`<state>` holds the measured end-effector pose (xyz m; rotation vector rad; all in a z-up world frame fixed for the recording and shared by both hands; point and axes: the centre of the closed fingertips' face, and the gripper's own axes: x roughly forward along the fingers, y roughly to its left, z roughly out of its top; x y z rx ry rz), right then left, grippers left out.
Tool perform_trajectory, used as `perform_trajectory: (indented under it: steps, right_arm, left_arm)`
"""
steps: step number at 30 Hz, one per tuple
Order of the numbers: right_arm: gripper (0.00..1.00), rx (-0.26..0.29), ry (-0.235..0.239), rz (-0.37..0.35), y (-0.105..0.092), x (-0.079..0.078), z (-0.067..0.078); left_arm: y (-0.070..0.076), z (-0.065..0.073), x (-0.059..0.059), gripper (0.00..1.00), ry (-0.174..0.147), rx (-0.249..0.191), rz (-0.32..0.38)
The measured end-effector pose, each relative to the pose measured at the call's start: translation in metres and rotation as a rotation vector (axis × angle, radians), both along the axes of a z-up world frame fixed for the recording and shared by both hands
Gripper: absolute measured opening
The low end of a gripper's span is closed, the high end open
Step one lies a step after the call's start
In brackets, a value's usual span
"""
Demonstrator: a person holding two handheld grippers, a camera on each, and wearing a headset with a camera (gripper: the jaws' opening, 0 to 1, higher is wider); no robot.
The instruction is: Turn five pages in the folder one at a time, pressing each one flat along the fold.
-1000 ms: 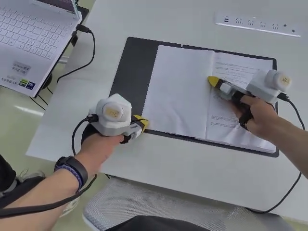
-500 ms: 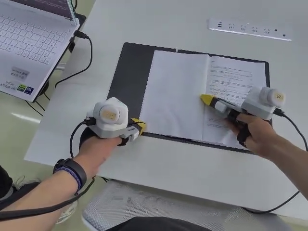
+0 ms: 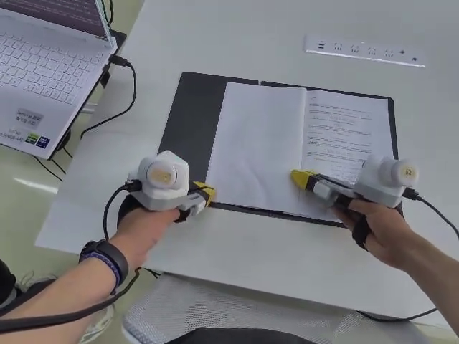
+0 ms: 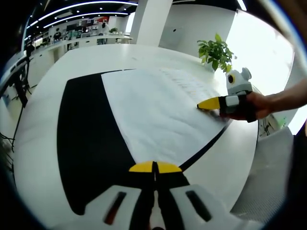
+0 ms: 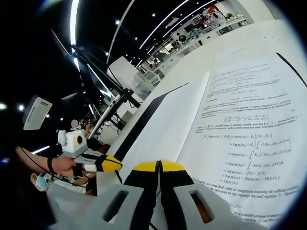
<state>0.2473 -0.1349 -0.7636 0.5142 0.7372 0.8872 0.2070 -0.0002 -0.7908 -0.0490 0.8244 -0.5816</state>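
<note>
The folder's black cover (image 3: 188,115) lies open on the white table, with a blank turned page (image 3: 258,143) on its left half and a printed page (image 3: 346,136) on the right. My right gripper (image 3: 300,177) is shut, its yellow tips resting on the paper near the bottom of the fold. In its own view the shut tips (image 5: 158,166) sit where the blank page (image 5: 168,129) meets the printed page (image 5: 249,134). My left gripper (image 3: 204,193) is shut and holds nothing at the folder's near left edge. Its tips (image 4: 154,166) lie over the black cover (image 4: 81,139).
A white laptop (image 3: 43,64) stands at the far left, with black cables (image 3: 130,79) trailing off the table's left side. A power strip (image 3: 366,51) lies at the back right. A mesh chair (image 3: 215,308) sits just below the table's near edge.
My right gripper has slid down the fold from the middle of the pages to near the folder's bottom edge. The left gripper has stayed at the near left edge.
</note>
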Motion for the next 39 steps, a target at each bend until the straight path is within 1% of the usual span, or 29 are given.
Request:
perform_trajectory:
  steps: [4,10,14,16,20,24,27,39]
  right_arm:
    - [0.0,-0.007,-0.001,0.036,0.002,-0.014,-0.001]
    - [0.0,-0.003,0.007,0.049,0.0,-0.028,-0.002]
    - [0.0,-0.014,0.006,0.07,0.001,-0.038,-0.003]
    - [0.0,-0.016,0.007,0.078,-0.002,-0.039,-0.006]
    - [0.0,-0.012,0.012,0.077,-0.004,-0.041,-0.008]
    - [0.0,-0.025,-0.001,0.095,-0.006,-0.046,-0.01]
    - [0.0,-0.019,0.008,0.092,-0.009,-0.049,-0.014]
    - [0.0,-0.024,0.019,0.08,-0.009,-0.051,-0.015]
  left_arm:
    - [0.0,0.0,0.0,0.0,-0.001,-0.001,-0.002]
    - [0.0,0.0,0.0,0.0,-0.002,-0.005,-0.001]
    - [0.0,0.0,0.0,0.0,-0.003,-0.004,-0.001]
    - [0.0,0.0,0.0,0.0,-0.003,-0.003,-0.003]
    - [0.0,0.0,0.0,0.0,-0.003,-0.002,-0.004]
    - [0.0,0.001,-0.001,0.0,-0.006,-0.005,0.003]
    - [0.001,0.001,-0.002,0.0,-0.008,-0.006,0.006]
    - [0.001,0.001,-0.002,0.0,-0.008,-0.005,0.01]
